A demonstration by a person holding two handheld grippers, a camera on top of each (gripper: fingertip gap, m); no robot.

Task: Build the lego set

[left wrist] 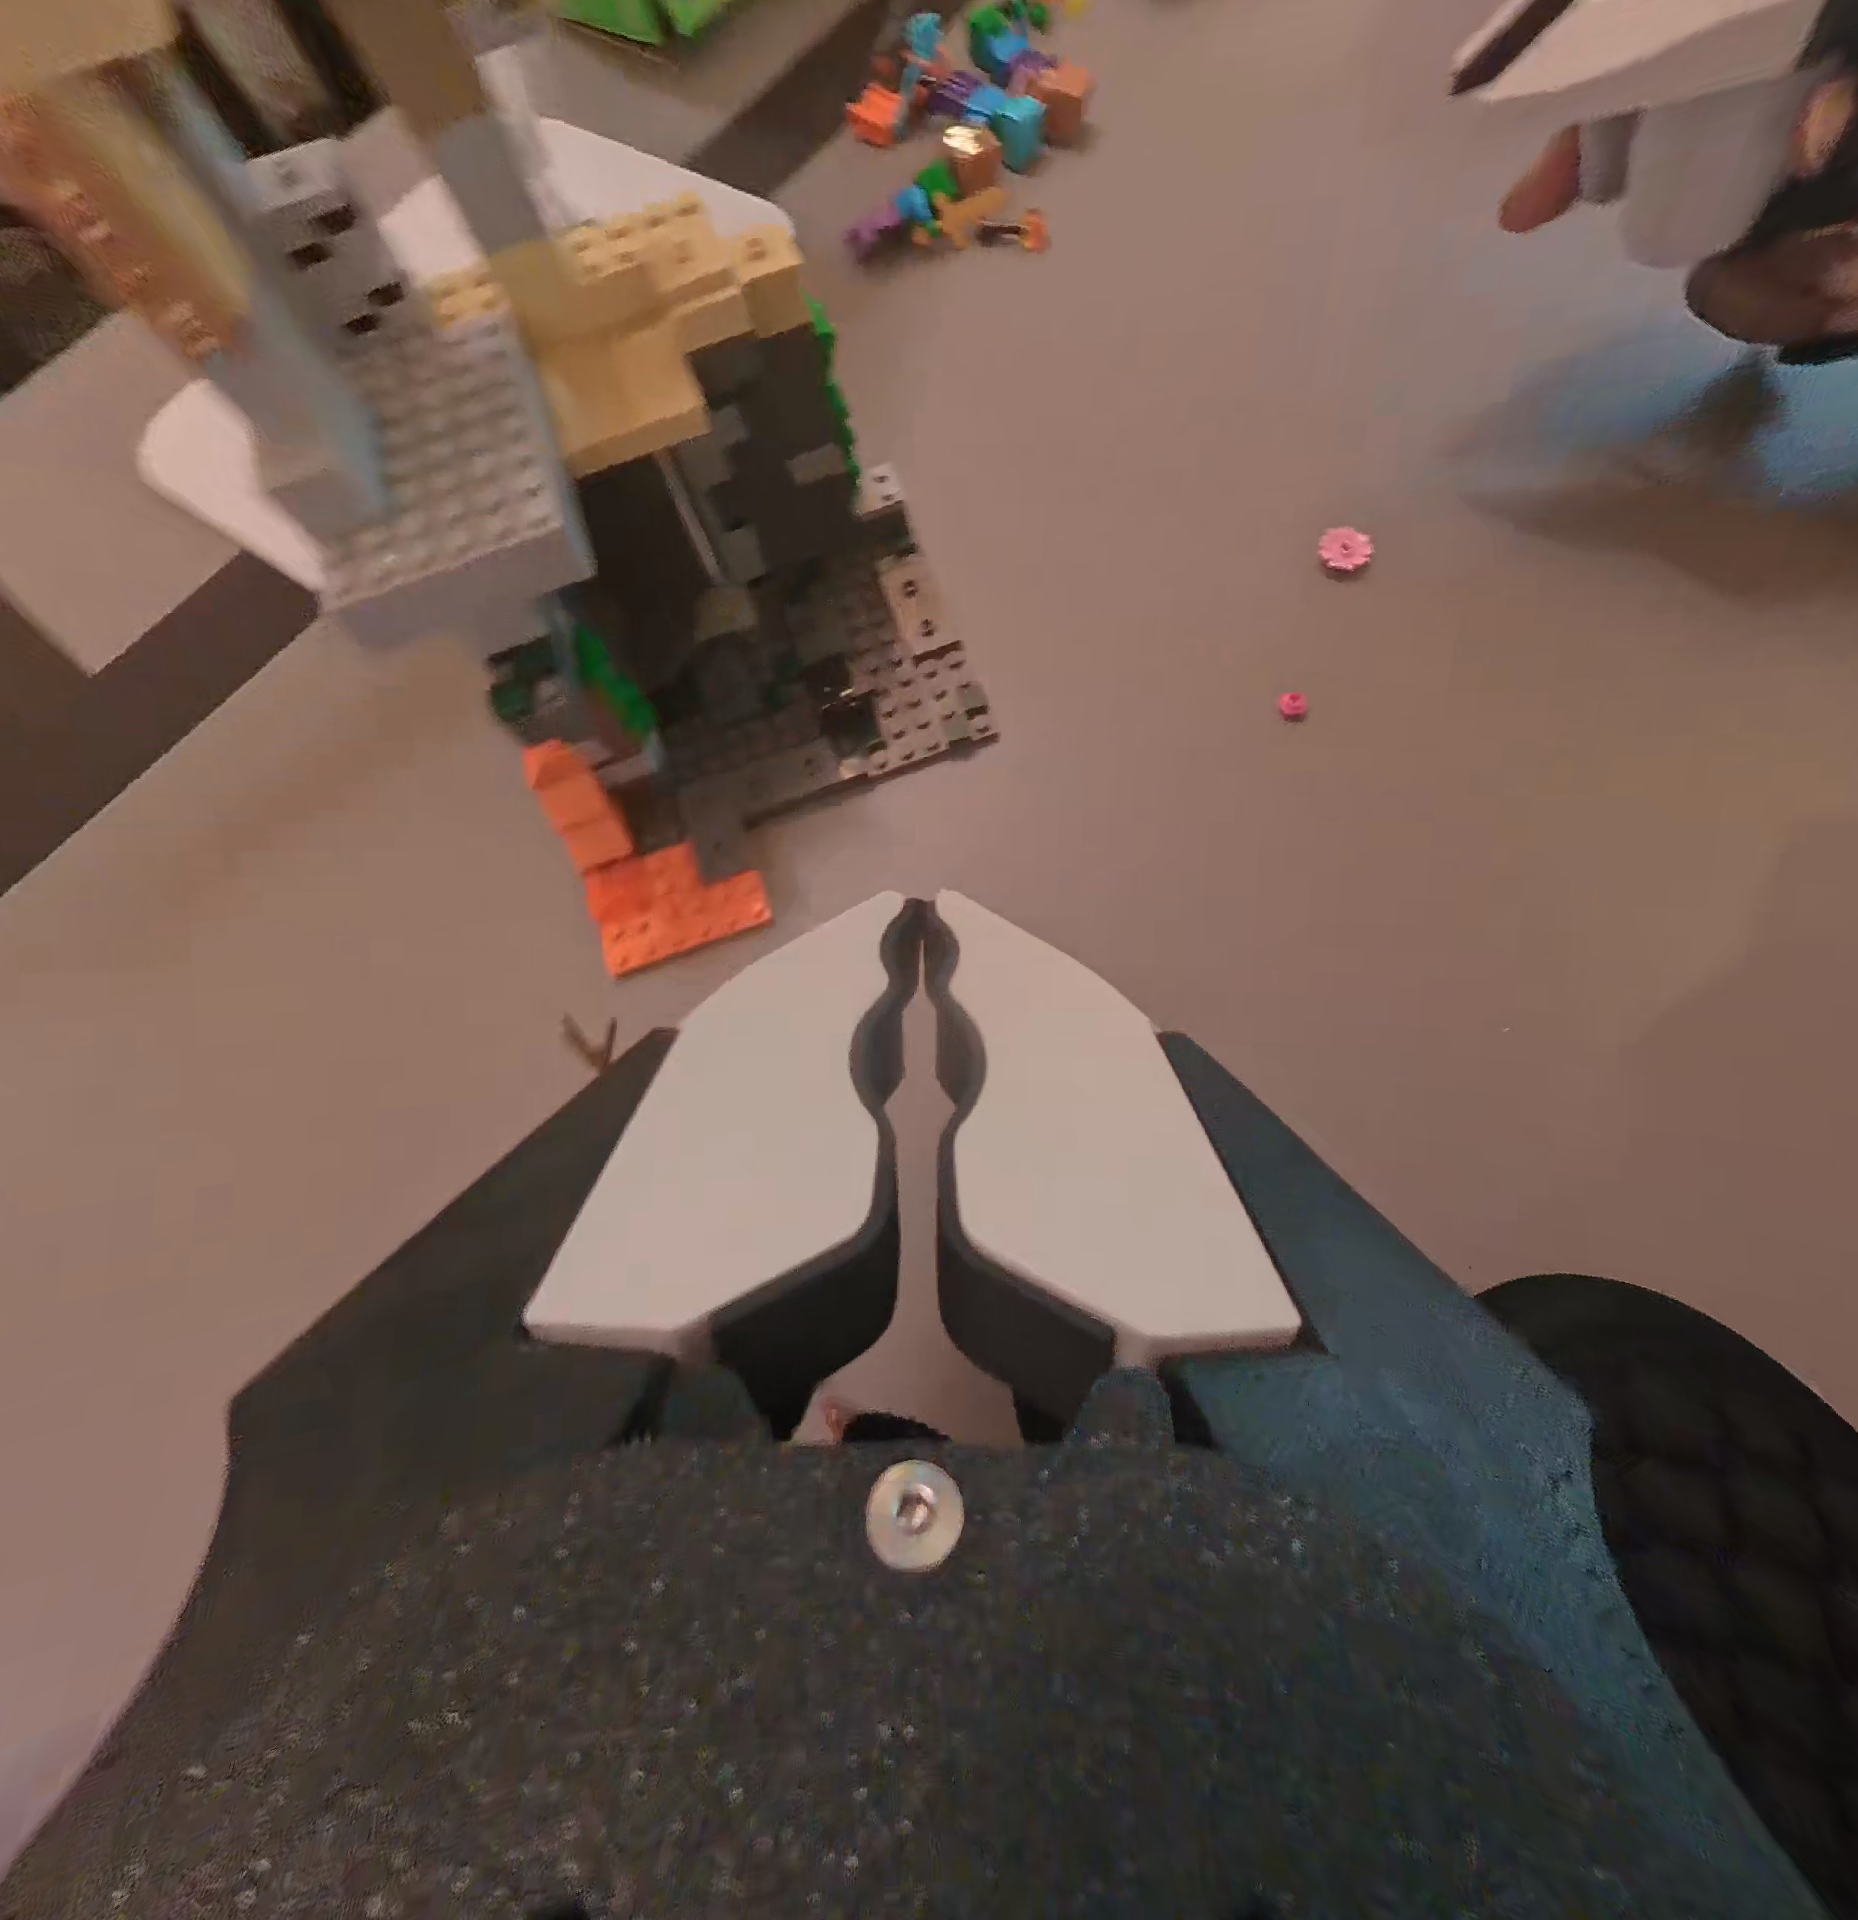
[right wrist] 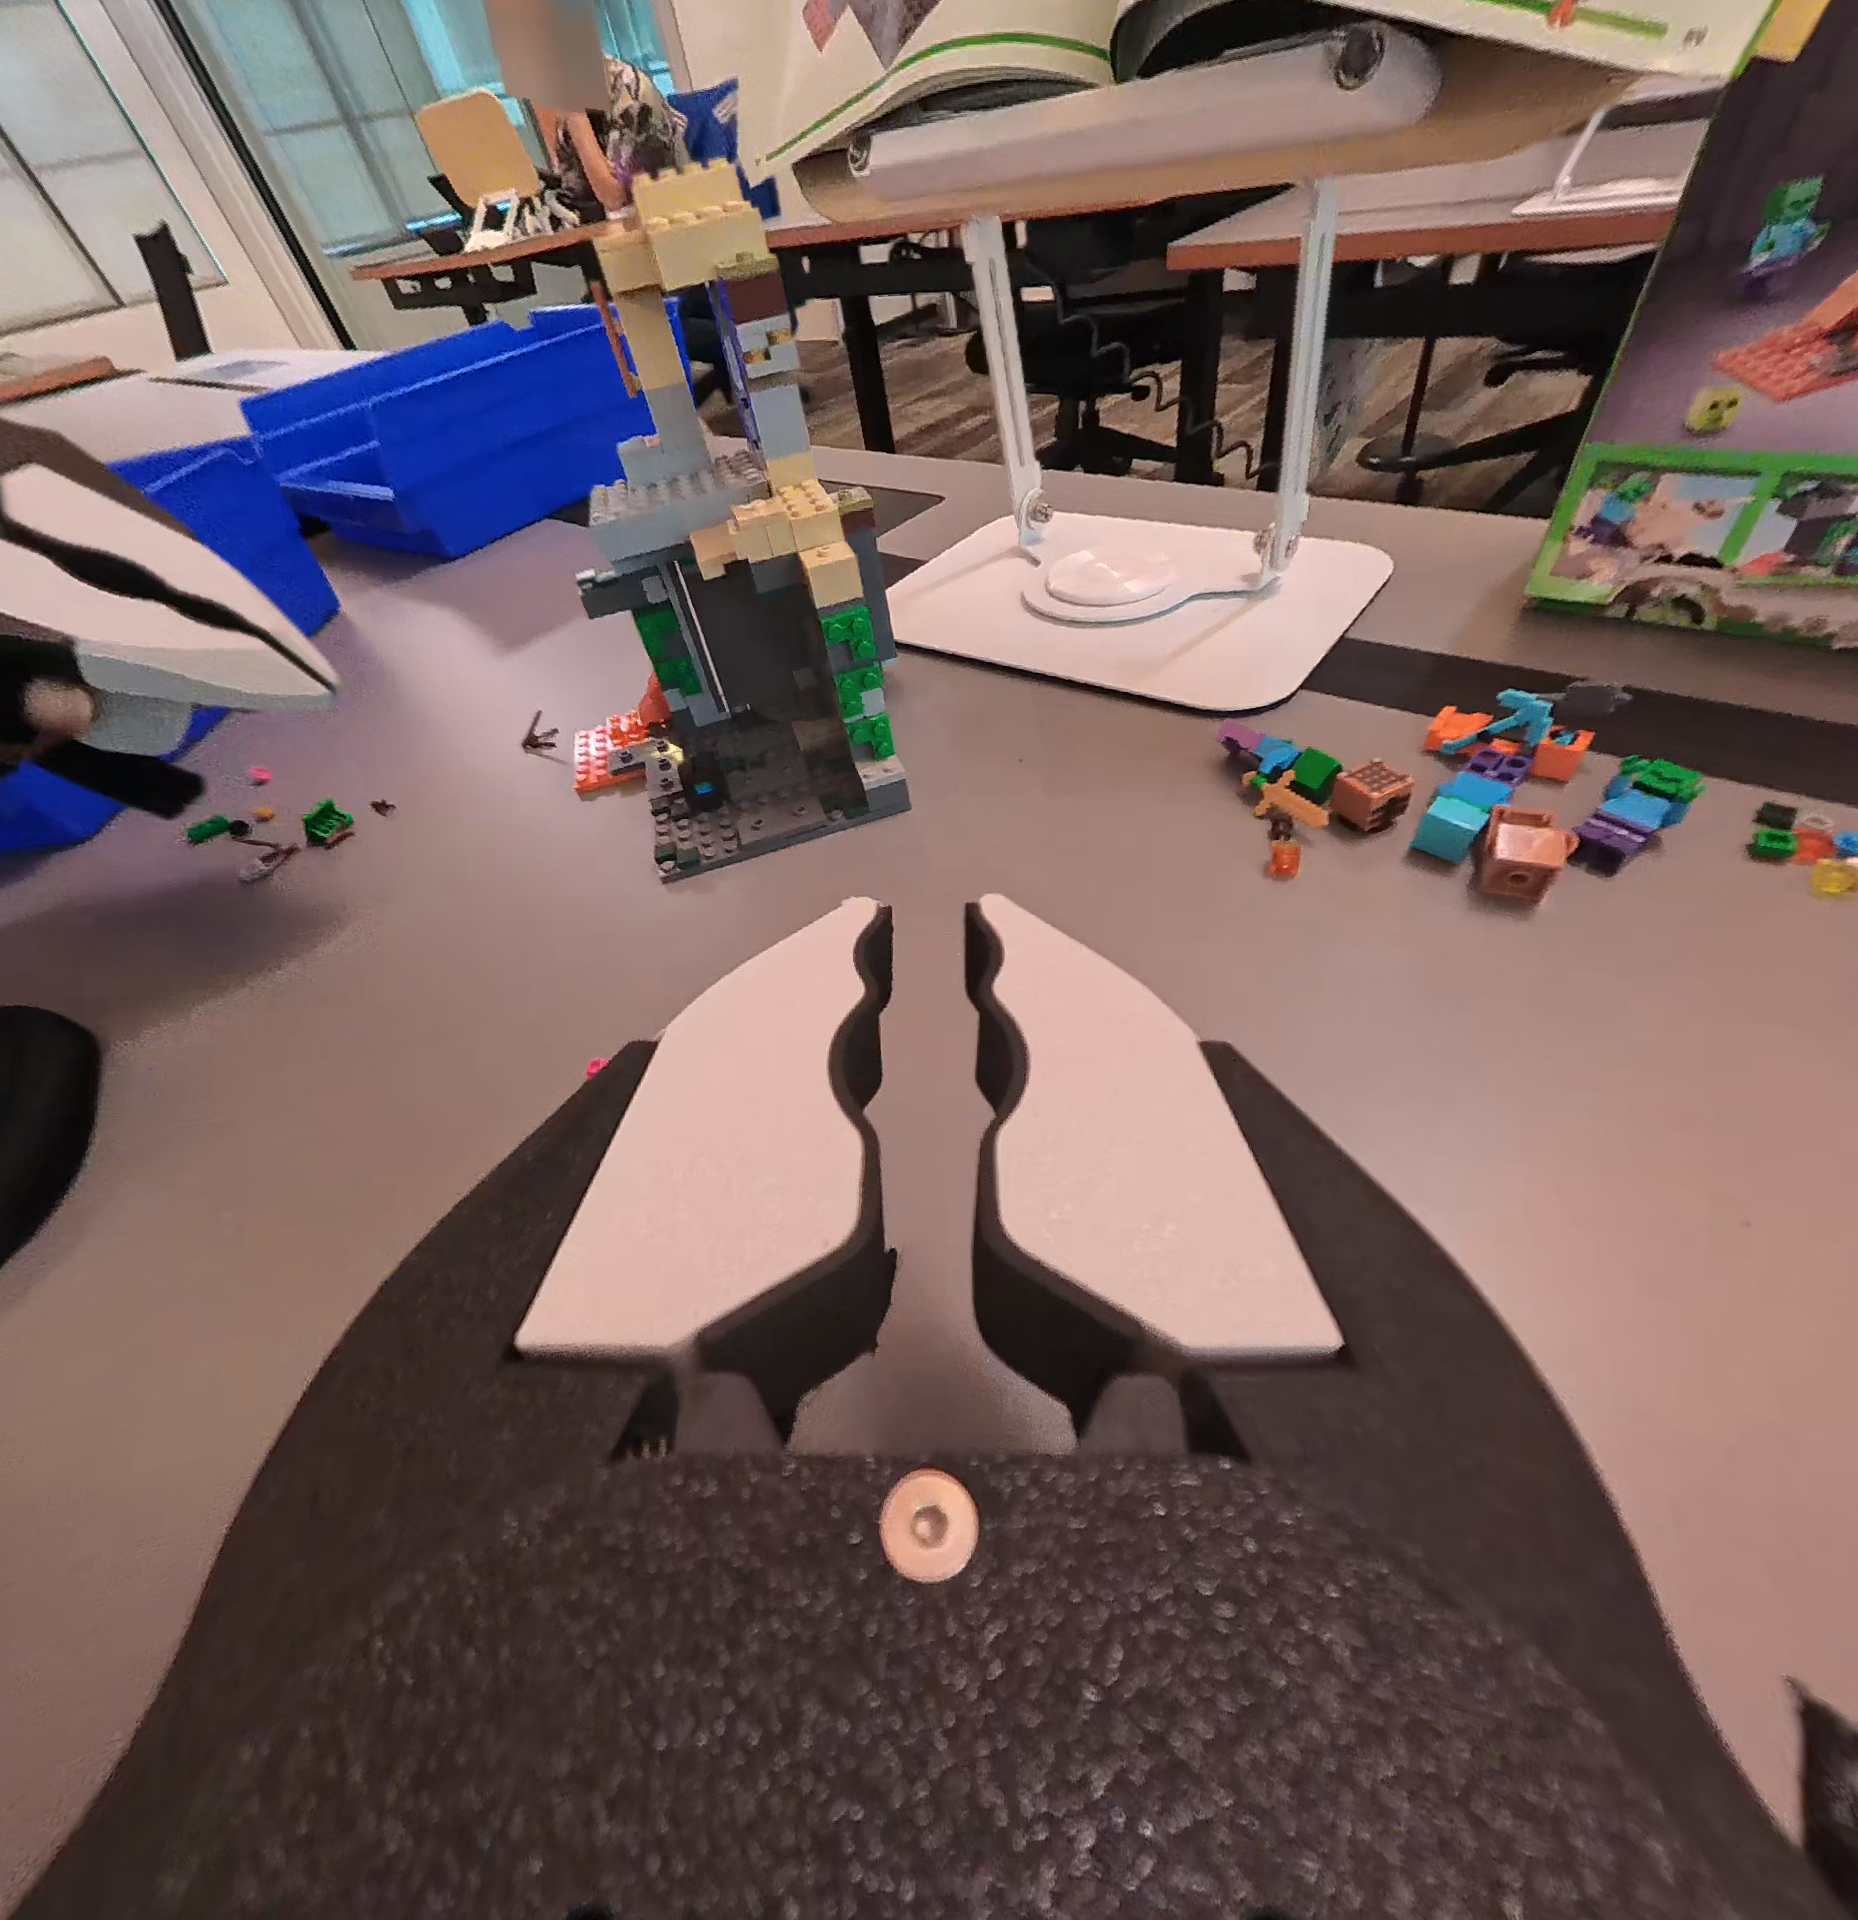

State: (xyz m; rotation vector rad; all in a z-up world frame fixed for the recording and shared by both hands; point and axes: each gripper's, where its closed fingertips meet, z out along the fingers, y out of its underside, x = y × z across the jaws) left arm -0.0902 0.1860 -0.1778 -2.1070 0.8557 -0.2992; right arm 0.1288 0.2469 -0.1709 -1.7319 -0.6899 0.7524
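The desk (right wrist: 1164, 1039) is grey and carries everything. On it, ahead of both tools, stands the tower (right wrist: 743, 623): a dark studded base, green blocks up the sides, a grey deck and a thin tan column on top. It looks light but top-heavy, and the column is probably the weak joint, likely to snap off under side load. Best held low, at the dark walls just above the base, pressing straight down when adding parts.

Right of it lies a pile of loose figures and bricks (right wrist: 1476, 800): hard, smooth, small, apt to skid on the desk, so pinch across flat faces. A pink flower piece (left wrist: 1345, 548) lies apart, tiny and easily flicked away.

The left tool (left wrist: 923, 914) has its tips nearly touching, with nothing between. The right tool (right wrist: 927, 920) stands narrowly parted, also holding nothing.
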